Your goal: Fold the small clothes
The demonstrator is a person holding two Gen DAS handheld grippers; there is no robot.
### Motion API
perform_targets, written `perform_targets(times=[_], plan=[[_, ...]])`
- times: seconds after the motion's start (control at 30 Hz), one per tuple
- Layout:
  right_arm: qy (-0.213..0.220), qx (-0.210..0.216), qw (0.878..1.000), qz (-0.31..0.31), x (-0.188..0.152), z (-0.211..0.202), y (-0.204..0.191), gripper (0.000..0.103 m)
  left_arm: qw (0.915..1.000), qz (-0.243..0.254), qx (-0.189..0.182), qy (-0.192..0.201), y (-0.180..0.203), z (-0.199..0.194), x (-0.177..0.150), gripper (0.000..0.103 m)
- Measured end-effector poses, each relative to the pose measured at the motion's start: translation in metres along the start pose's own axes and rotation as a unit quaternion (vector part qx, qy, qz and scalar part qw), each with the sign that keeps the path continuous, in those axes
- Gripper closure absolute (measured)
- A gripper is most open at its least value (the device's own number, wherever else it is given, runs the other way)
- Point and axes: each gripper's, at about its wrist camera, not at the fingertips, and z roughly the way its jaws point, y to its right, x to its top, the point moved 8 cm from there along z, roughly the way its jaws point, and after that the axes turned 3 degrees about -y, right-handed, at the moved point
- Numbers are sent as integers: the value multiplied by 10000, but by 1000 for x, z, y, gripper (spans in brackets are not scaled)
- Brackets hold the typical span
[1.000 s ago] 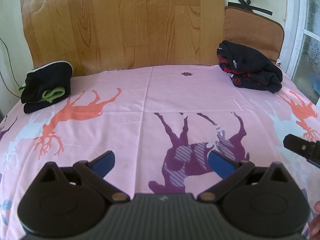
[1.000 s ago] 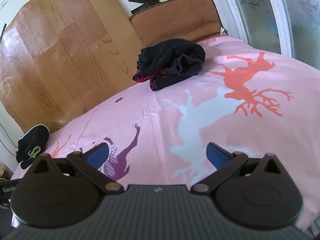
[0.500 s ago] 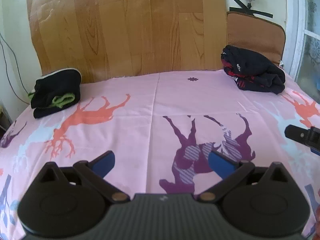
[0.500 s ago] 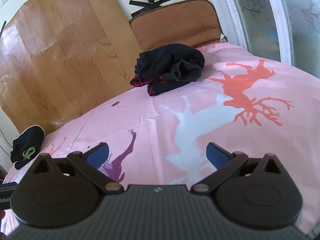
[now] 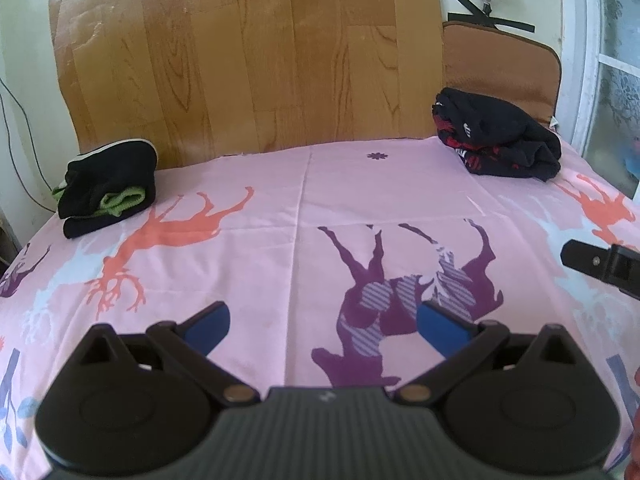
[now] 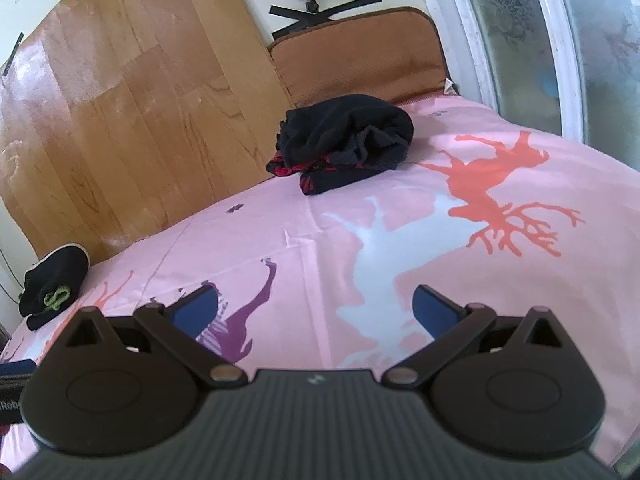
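Hand-held grippers [image 5: 322, 326] apart from crumpled garment [image 5: 496, 140]

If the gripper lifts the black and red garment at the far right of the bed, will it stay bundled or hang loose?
The black and red garment lies crumpled with loose folds, so it will probably droop and unfurl. It looks soft and light, unlikely to slip from the pads.

A pink sheet [image 5: 260, 248] printed with orange and purple deer fills the frame's lower half; a wood-grain panel [image 5: 240, 52] stands upper centre, a brown cushion [image 6: 356, 60] and frosted window [image 6: 560, 40] upper right.
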Motion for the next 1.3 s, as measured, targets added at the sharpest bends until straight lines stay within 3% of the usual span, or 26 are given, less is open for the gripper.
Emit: perform_targets(times=[0.7,1.0,1.3], plan=[[2,-40,10000,89,-2,-3,7,0,9999,43,58,113,-1,-1,3,0],[125,-57,9999,17,0,-11,10,0,9988,324,74,354,10,-11,11,0],[291,-49,9995,95,3,-22,15,0,9989,230,74,399,8,-17,16,0]])
